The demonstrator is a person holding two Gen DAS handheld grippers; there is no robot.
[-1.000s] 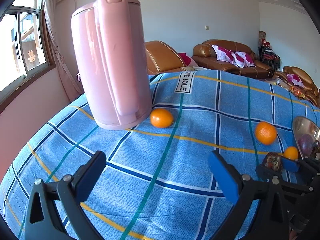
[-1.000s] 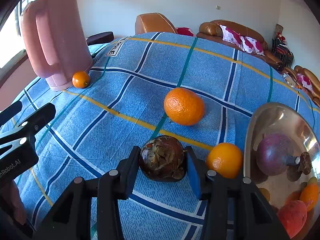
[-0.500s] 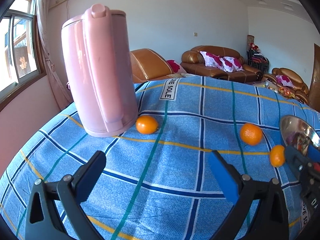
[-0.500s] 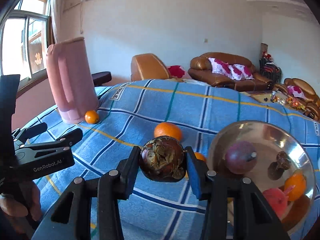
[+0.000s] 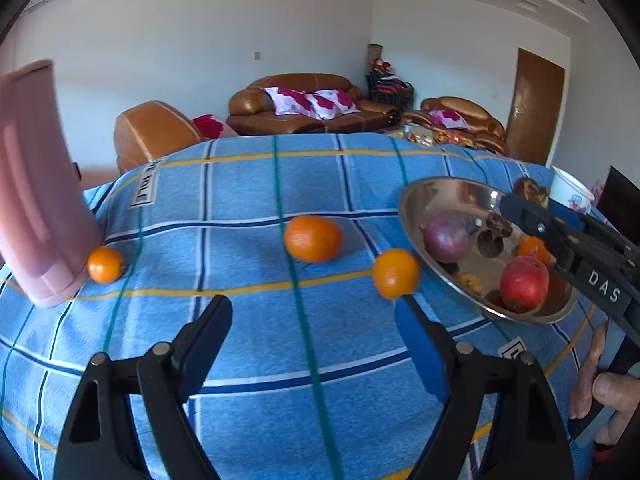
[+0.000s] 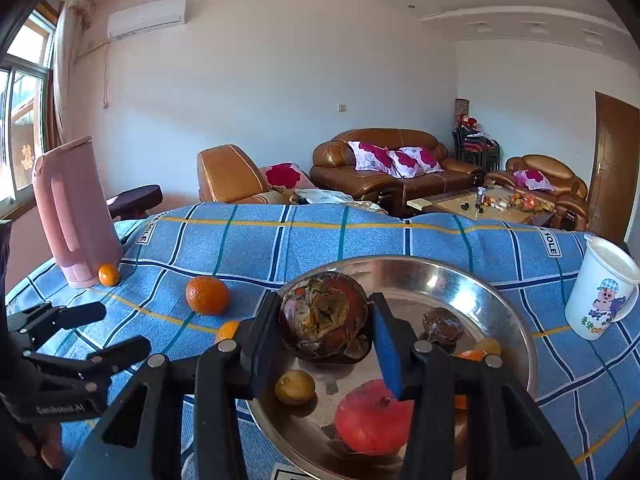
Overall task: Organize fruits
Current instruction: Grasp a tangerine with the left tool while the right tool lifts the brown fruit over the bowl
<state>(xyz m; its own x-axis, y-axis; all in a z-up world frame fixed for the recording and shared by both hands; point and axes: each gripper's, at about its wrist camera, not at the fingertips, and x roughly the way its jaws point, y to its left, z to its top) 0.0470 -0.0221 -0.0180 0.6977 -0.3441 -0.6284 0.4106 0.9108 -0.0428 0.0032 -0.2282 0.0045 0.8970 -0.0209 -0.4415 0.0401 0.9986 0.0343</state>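
Moved: right gripper [image 6: 324, 322] has carried the dark mottled fruit [image 6: 325, 317] up off the cloth and over the steel bowl [image 6: 516, 320]; a second ago that fruit sat low on the blue cloth beside the oranges. Left gripper [image 5: 312, 322] has swung right, so the pink kettle [image 5: 36, 216] has slid from the middle of its view to the left edge.
Dark mottled fruit: pinched between both blue pads of the right gripper, hanging above the near-left part of the bowl, clear of the fruit below it.
Right gripper: narrow, clamped on that fruit; seen from the left wrist view it reaches in from the right over the bowl [image 5: 516, 204].
Steel bowl: on the right side of the cloth, holding a red fruit [image 6: 372, 416], a small yellow one [image 6: 294, 387], a purple round fruit [image 5: 444, 234], a small brown piece [image 6: 443, 325] and some orange.
Left gripper: jaws have just been closing in from full width, nothing between them, pads apart over bare cloth.
Big orange [image 5: 313, 239]: loose on the cloth, mid-table, left of the bowl.
Second orange [image 5: 396, 273]: just beside the bowl's near-left rim; whether it touches I cannot tell.
Small orange [image 5: 105, 265]: far left, right against the foot of the pink kettle.
Blue checked cloth [image 5: 248, 200]: covers the whole table.
White cup [image 6: 604, 294]: printed with a cartoon, standing at the right, apart from the bowl.
Person's hand [image 5: 604, 388]: gripping the right tool's handle at the near-right edge.
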